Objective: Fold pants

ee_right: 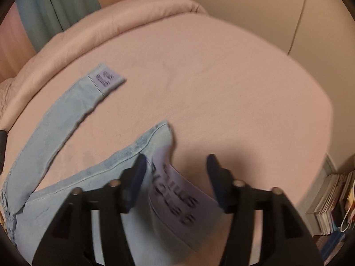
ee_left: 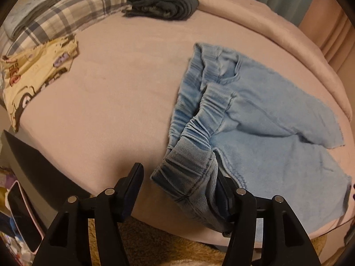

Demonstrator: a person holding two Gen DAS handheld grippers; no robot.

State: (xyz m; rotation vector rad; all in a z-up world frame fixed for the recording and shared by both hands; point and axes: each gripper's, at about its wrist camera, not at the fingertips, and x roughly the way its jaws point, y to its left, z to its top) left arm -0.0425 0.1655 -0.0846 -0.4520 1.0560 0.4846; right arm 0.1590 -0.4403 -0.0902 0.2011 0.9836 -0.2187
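Lining up the pants on the bed

Our left gripper (ee_left: 179, 190) stands apart around the waistband, our right gripper (ee_right: 176, 173) apart around a leg cuff; the pants (ee_left: 255, 119) lie toward three o'clock on the bed (ee_left: 106, 102). We should clamp squarely before lifting.

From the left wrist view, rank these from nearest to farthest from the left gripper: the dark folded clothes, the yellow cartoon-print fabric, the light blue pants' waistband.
1. Light blue pants' waistband, lying between the left gripper's fingers.
2. Yellow cartoon-print fabric, far left on the bed.
3. Dark folded clothes, at the bed's top edge.
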